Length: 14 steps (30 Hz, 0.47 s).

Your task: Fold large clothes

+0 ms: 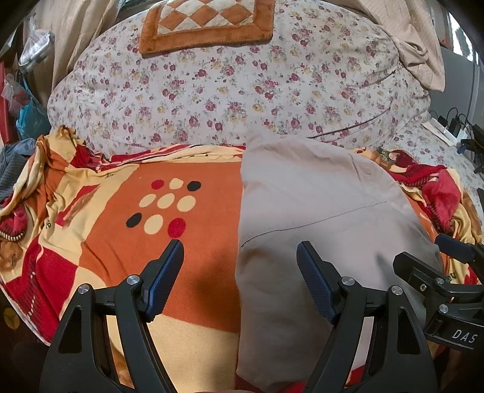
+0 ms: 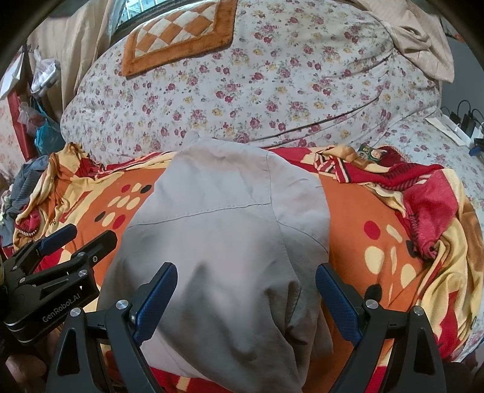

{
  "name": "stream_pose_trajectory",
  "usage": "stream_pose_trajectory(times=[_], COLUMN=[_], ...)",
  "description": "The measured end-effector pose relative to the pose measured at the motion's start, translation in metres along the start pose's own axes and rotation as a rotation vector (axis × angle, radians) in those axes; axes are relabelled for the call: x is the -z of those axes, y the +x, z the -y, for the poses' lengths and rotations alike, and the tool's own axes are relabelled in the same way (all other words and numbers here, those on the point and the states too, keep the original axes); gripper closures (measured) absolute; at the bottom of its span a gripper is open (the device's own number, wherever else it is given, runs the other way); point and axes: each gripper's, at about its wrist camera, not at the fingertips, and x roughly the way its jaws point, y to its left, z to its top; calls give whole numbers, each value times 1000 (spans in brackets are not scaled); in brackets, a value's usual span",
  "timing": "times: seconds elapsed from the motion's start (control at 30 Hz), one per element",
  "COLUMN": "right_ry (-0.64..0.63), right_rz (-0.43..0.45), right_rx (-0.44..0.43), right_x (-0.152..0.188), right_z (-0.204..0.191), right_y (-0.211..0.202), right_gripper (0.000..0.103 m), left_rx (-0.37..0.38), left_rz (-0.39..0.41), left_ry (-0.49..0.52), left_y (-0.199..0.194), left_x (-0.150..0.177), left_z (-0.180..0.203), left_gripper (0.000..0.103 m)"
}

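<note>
1. Closest to the lens in the left wrist view: left gripper (image 1: pixel 240 246), black frame w/ blue pads, jaws spread wide, nothing btwn them, nothing held. It hovers over the bed w/o touching fabric as far as I can tell.
2. Its left finger (image 1: pixel 165 278) sits over the orange blanket (image 1: pixel 121 241); its right finger (image 1: pixel 314 281) sits over the beige garment (image 1: pixel 317 196). Garment's left edge runs roughly midway btwn the two.
3. Right gripper (image 2: pixel 246 270) in its own view: jaws also wide apart, empty, both pads over the garment's near part; contact w/ cloth can't be told.
4. Garment = large beige piece w/ seams, lying fairly flat on the blanket, narrow end toward the far side, wider end toward the cameras. In the right wrist view it fills the centre, blanket showing both sides.
5. Grippers are side by side: right one shows at the right edge of the left view, left one at the left edge of the right view.
6. Blanket: orange/red/cream blocks, oval dots (image 1: pixel 163 208) left of the garment, bunched at the right (image 2: pixel 429 205).
7. Behind: floral duvet (image 1: pixel 242 90) piled high, checkered orange cushion (image 1: pixel 205 21) on top, cream knit cloth (image 1: pixel 417 45) upper right.
8. Far right: cables and chargers (image 1: pixel 456 127) on the floral sheet.
</note>
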Motion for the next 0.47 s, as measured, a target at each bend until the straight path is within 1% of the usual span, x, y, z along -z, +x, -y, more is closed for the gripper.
stream_pose_trajectory(times=[0.23, 0.37, 0.47], right_ry=[-3, -8, -6], right_rz=[-8, -11, -15], right_rx=[1, 3, 5], right_x=[0, 0, 0], right_z=[0, -1, -1], right_y=[1, 3, 4], right_gripper=[12, 12, 12], left_rx=[3, 29, 12], left_rz=[-5, -15, -13], left_ry=[-3, -7, -6], left_y=[1, 4, 6], left_x=[0, 2, -1], left_z=[-1, -2, -6], left_gripper=[25, 25, 25])
